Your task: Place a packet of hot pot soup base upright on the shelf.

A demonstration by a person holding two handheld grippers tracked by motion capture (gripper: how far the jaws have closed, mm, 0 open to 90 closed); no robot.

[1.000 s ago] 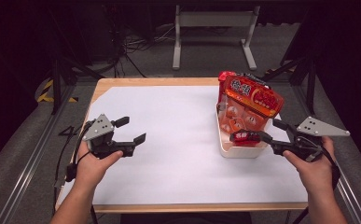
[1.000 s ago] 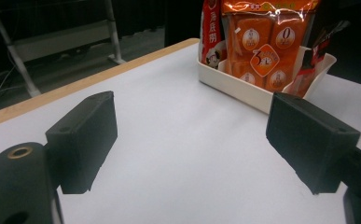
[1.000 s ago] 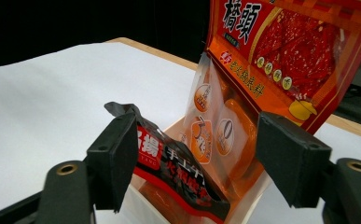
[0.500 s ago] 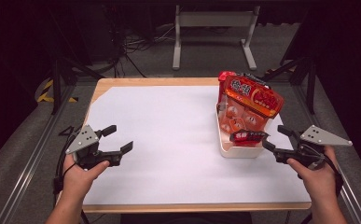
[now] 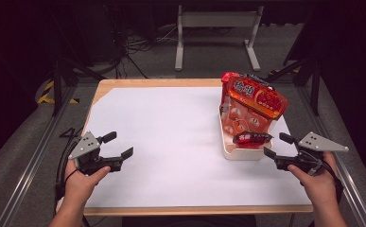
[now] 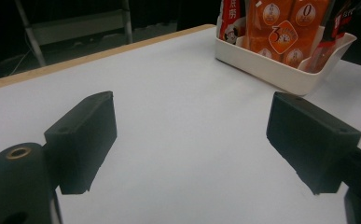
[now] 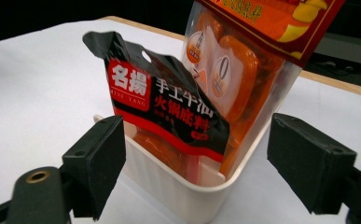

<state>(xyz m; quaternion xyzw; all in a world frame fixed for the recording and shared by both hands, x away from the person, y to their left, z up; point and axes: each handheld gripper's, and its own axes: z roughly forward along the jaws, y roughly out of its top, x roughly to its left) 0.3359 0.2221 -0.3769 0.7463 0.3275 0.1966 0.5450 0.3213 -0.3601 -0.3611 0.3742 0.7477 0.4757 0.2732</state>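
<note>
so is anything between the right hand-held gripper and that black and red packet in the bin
Nothing visible. The right hand-held gripper sits open just beside the white bin, with bare table between it and the black and red packet leaning at the bin's near end.

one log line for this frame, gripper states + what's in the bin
left gripper: open, empty | right gripper: open, empty, beside white bin | bin: orange snack bag, black-red packet

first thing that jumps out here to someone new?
The bright red-orange snack bag standing in a white bin at the right of the white table, with a small black-and-red sauce packet leaning at the bin's near end. Then the two open jaws: the right hand-held gripper just short of that bin, the left hand-held gripper over bare table at the left edge.
</note>
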